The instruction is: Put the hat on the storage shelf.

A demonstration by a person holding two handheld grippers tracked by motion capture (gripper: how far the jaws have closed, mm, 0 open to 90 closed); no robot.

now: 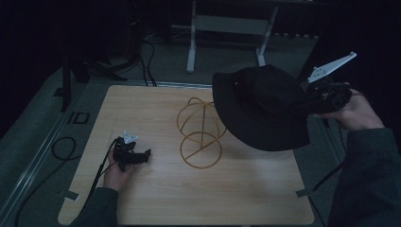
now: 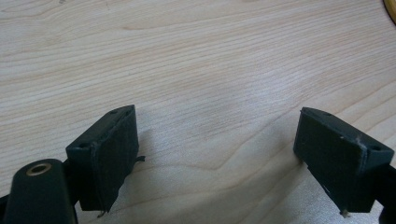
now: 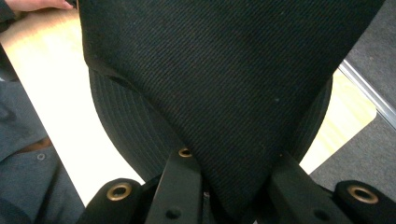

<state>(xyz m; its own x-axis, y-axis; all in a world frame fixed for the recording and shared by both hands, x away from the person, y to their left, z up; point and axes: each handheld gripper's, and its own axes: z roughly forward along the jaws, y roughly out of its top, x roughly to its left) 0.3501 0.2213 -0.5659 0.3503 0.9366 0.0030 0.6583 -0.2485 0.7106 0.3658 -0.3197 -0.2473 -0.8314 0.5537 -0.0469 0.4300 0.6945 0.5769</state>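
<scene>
Black hat [image 1: 265,109]: pinched in right tongs [image 1: 316,97], above worktop's [image 1: 156,203] right edge. Lower crown squarely over wire stand [image 1: 201,132]. Left tongs [image 1: 142,156] agape, idle.

Your table [image 1: 156,198] is pale wood with a fine wavy grain, smooth and matt, with only a soft sheen where light falls. The hat [image 1: 265,106] you hold is black cloth in a tight diagonal twill weave, matt, its brim ribbed with rows of stitching. The stand [image 1: 201,135] looks like thin wire with a warm golden, slightly shiny finish. Your left gripper [image 2: 217,154] has dull black pads, rough and a little frayed at the edges. Your right gripper [image 3: 229,186] shows matt black arms, seemingly plastic, set with small brass-coloured metal eyelets. The floor [image 1: 38,142] looks like grey carpet.
</scene>
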